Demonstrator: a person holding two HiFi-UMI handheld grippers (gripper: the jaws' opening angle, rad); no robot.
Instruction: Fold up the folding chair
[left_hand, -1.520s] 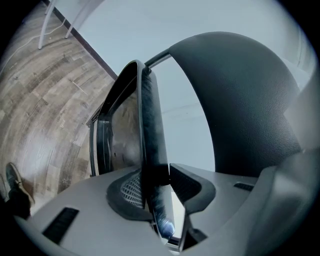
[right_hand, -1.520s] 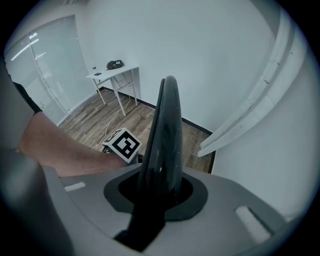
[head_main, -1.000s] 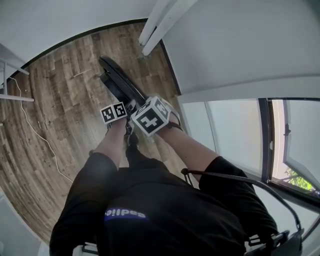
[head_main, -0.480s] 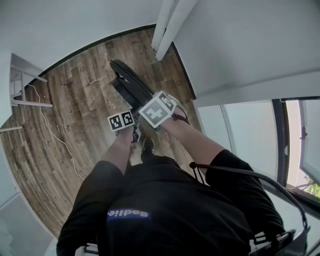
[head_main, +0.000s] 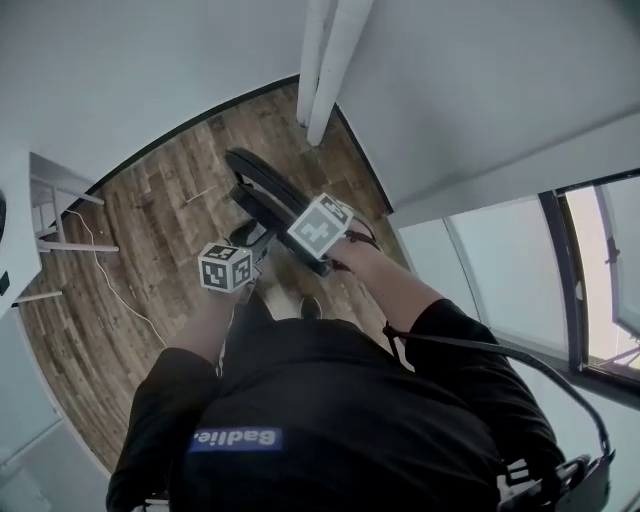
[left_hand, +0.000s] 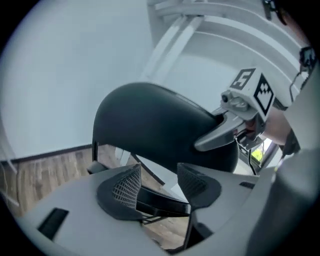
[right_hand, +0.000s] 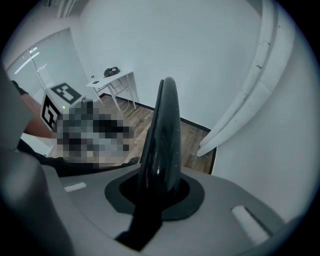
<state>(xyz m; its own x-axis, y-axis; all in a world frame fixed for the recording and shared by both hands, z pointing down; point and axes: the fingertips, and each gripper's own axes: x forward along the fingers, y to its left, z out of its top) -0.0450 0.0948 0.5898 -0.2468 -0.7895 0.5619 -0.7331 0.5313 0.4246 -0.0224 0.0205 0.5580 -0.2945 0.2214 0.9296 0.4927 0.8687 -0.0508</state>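
Observation:
The black folding chair (head_main: 262, 190) stands on the wood floor in front of me. Seen edge-on in the right gripper view, its backrest (right_hand: 164, 125) rises out of my right gripper (right_hand: 160, 186), which is shut on its top edge. In the left gripper view the broad backrest (left_hand: 150, 125) fills the middle, and the right gripper (left_hand: 235, 127) clamps its upper right rim. My left gripper (left_hand: 159, 169) is open. Its jaws have opened wider within the last second. A black chair bar (left_hand: 162, 201) shows across the gap, and the pads do not press on it.
Two white pipes (head_main: 325, 60) run up the wall behind the chair. A white table (right_hand: 112, 79) stands at the left, and a white cable (head_main: 110, 290) trails over the floor. A glass pane (head_main: 500, 280) lies to the right. My legs are just below the chair.
My left gripper has come up away from the chair's lower part and rolled, so its cube now shows another face. The right gripper has kept its hold on the backrest.

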